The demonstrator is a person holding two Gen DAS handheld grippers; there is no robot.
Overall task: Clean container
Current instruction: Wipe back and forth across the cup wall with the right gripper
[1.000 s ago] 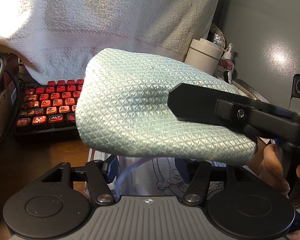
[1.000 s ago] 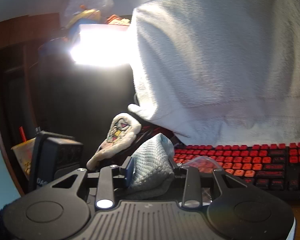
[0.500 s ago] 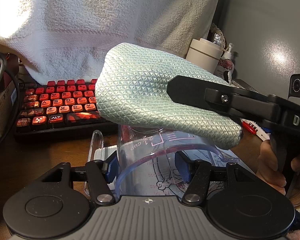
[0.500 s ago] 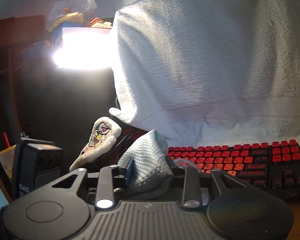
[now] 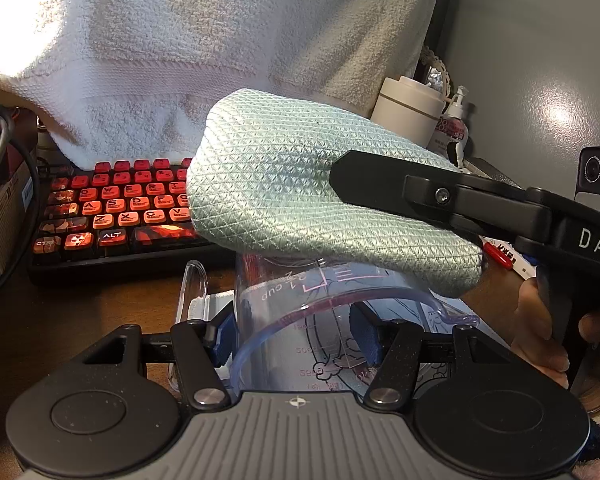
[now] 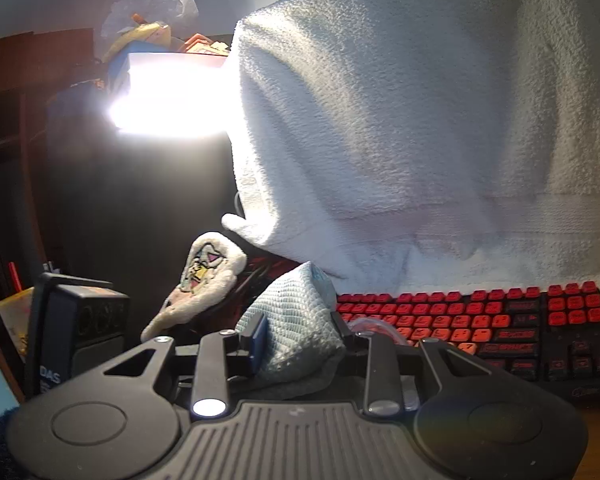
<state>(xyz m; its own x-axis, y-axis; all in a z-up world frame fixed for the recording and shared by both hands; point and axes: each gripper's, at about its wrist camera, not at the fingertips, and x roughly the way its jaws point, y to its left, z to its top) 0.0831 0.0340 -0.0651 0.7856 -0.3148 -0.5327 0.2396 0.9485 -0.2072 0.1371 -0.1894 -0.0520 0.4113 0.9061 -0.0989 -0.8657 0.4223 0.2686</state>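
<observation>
A clear plastic measuring cup point(image 5: 300, 320) with printed marks stands tilted between the blue pads of my left gripper point(image 5: 296, 338), which is shut on its wall. Just above the cup's rim hangs a pale green textured cloth point(image 5: 276, 192), bunched into a thick pad. My right gripper point(image 6: 298, 334) comes in from the right, and one of its black fingers point(image 5: 380, 192) lies along the cloth's side. Its jaws are closing with the cloth point(image 6: 296, 312) pinched between them. A person's hand point(image 5: 540, 328) holds that gripper's handle.
A red-keyed keyboard point(image 5: 120, 208) lies behind the cup on the brown desk. A big white towel point(image 5: 180, 60) hangs over it. At the back right stand a white jar point(image 5: 408, 108) and a pump bottle point(image 5: 454, 128). A bright lamp point(image 6: 168, 96) glares at left.
The cloth has lifted off the cup's mouth and shifted to the right, so the cup's rim and markings now show. The left gripper and the cup stayed put.
</observation>
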